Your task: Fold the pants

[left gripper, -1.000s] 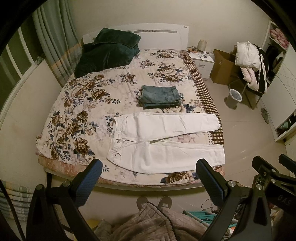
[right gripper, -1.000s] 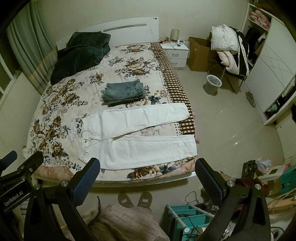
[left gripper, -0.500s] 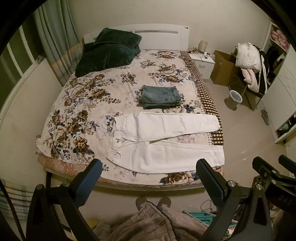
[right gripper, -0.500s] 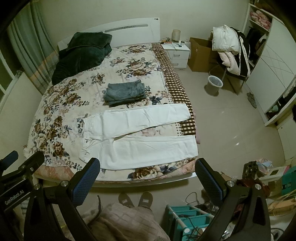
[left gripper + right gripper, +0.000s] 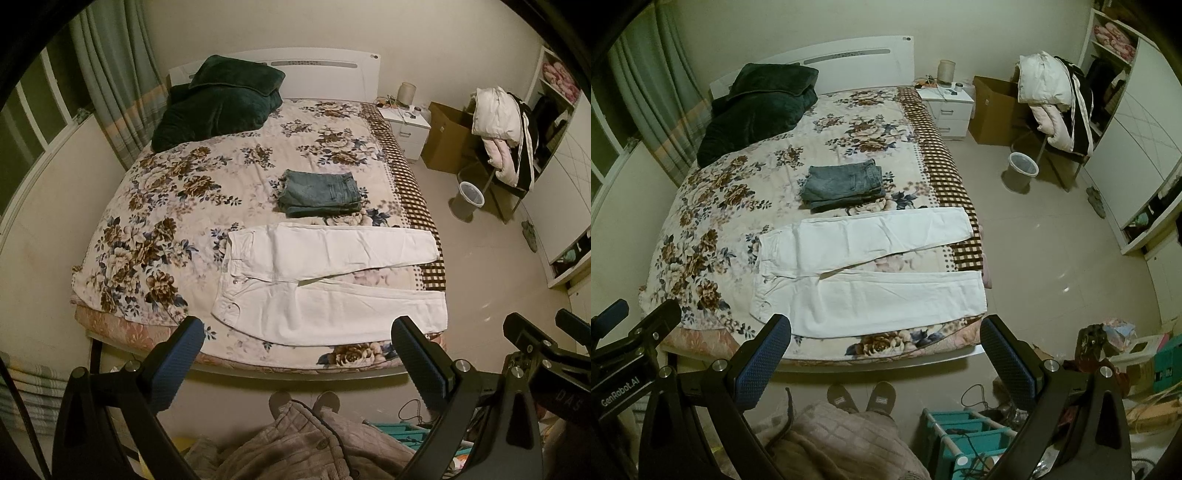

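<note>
White pants (image 5: 325,288) lie flat across the foot end of the bed (image 5: 110,266), waistband toward the left side, both legs stretched toward the right edge and splayed in a narrow V; the cuffs reach that edge, the nearer one touching the corner. Just behind them, toward the headboard, sits a stack of folded blue jeans (image 5: 319,194), close to but apart from the far leg. Dark green pillows (image 5: 218,103) pile at the head-left corner. Most of the floral cover to the left of the pants is bare.

Neither tool touches anything. The left gripper (image 5: 295,354) hangs above the floor before the bed's foot edge, fingers spread wide, nothing between them; the right gripper (image 5: 884,350) is likewise wide apart and empty. Each camera catches the other tool's body at its frame edge: "GenRobot.AI" reads on the left one in the right wrist view, and partial lettering, perhaps "DAS", on the right one.

Below, a quilted garment and two shoes (image 5: 860,397) of the person show, the rest cut off. A teal rack (image 5: 960,435) stands on the floor, partly hidden by the right finger.
</note>
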Tool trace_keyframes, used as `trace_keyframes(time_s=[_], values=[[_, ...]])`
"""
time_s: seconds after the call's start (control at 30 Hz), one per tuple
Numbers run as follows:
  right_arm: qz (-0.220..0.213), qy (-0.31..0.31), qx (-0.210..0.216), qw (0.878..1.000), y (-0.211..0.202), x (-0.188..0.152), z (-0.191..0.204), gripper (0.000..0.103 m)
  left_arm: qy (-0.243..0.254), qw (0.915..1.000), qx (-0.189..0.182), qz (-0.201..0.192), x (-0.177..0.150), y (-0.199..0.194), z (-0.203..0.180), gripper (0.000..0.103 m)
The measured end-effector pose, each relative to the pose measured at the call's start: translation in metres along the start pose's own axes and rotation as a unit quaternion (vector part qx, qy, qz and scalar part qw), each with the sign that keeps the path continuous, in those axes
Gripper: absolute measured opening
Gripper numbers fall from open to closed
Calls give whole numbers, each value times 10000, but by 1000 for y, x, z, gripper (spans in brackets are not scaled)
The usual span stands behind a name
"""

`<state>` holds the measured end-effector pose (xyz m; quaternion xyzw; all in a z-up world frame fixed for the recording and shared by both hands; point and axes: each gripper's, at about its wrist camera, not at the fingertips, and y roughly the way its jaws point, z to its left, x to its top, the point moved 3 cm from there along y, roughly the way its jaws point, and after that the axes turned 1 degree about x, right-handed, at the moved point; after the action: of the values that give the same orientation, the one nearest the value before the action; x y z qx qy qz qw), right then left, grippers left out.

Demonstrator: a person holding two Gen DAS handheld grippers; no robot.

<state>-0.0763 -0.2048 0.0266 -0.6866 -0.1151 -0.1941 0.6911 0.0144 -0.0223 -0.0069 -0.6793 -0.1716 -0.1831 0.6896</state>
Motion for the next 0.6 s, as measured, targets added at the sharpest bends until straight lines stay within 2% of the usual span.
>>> trace_keyframes(time_s=[0.6], values=[[32,-75,127,9999,-1,10,7,103,-147,9999,5,-19,-4,1,5,103]])
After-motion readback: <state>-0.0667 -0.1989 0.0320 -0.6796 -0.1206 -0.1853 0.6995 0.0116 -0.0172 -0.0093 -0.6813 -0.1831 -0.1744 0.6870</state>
